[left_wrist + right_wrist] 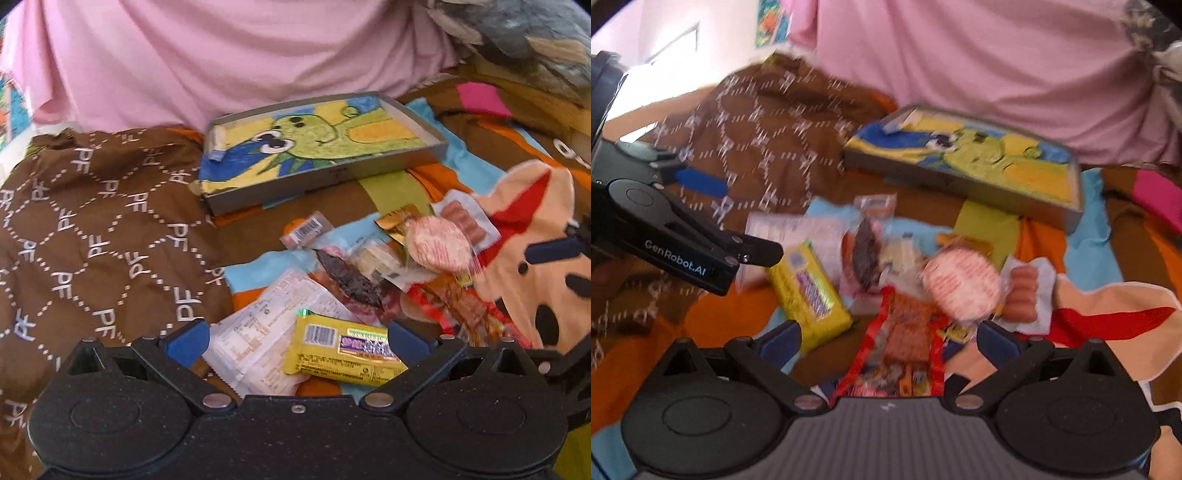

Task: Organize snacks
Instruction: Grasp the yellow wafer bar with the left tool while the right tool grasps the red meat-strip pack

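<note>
Snacks [369,273] lie heaped on a colourful cartoon bedsheet [524,236], near a grey tray [321,147]; pink cloth [221,55] hangs behind. Left gripper [297,341] and right gripper [888,338] both gape, empty.

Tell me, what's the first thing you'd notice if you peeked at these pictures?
Probably the heap of snacks on the colourful cartoon blanket, with a bright yellow packet at the front and a round pink-patterned one beside a pack of little sausages. Behind the heap sits a shallow grey tray with a green and blue cartoon picture inside, nearly empty. Both grippers, left and right, have their fingers spread open, holding nothing.
</note>
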{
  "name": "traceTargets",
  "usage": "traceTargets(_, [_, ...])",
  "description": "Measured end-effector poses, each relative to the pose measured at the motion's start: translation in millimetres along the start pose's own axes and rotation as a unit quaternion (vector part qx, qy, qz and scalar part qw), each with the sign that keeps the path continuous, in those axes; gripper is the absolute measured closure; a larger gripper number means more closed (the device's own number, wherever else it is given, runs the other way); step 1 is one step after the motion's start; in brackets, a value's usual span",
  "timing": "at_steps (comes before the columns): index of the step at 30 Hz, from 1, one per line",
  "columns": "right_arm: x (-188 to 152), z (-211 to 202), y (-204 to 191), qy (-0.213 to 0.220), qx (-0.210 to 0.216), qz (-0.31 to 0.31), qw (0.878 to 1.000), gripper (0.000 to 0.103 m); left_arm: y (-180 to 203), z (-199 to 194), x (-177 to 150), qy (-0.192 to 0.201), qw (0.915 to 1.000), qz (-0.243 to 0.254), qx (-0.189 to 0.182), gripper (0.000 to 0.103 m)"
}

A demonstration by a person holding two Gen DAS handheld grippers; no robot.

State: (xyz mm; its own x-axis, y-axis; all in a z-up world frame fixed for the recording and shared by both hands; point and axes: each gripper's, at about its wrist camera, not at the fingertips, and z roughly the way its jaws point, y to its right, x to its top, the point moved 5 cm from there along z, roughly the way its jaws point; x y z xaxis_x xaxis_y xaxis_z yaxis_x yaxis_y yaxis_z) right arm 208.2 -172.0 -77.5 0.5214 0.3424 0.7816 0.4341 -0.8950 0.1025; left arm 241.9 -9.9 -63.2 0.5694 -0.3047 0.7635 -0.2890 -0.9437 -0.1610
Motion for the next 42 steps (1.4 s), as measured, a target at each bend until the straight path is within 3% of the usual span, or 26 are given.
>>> traceTargets(5, [-6, 16, -2, -0.034, 0.004, -0.017, 0.999, 0.000, 10, 7, -11, 0.025, 0.9971, 0.062, -0.037, 0.001])
traceTargets(10, [-6, 25, 6, -0.068, 0.009, -0.034, 0.997, 0.000, 17, 21, -15, 0.050, 0.9848, 0.149, -0.073, 0.001])
traceTargets(17, [13, 25, 14, -0.121, 0.017, -0.076, 0.990, 0.000, 17, 45, -16, 0.028, 0.9733, 0.201, -0.107, 0.001])
traceTargets(21, [14, 25, 19, -0.142, 0.031, -0.048, 0.988, 0.000, 20, 46, -19, 0.011, 0.9536, 0.274, -0.125, 0.001])
traceTargets(25, [7, 42, 19, -0.107, 0.032, -0.013, 0.994, 0.001, 28, 52, -24, 0.019, 0.9328, 0.338, -0.124, 0.001])
traceTargets(31, [-3, 61, 24, -0.122, 0.010, 0.030, 0.992, 0.005, 37, 63, -35, 0.016, 0.9117, 0.390, -0.127, 0.001])
traceTargets(34, [-4, 63, 22, -0.117, 0.014, 0.030, 0.993, 0.006, 38, 70, -36, 0.021, 0.9052, 0.405, -0.126, 0.001])
traceTargets(39, [-6, 68, 15, -0.120, 0.012, 0.041, 0.992, 0.013, 43, 74, -33, 0.019, 0.8737, 0.461, -0.153, 0.001])
traceTargets(42, [-6, 69, 15, -0.126, 0.005, 0.043, 0.991, 0.021, 46, 79, -27, 0.004, 0.8652, 0.471, -0.172, 0.001])
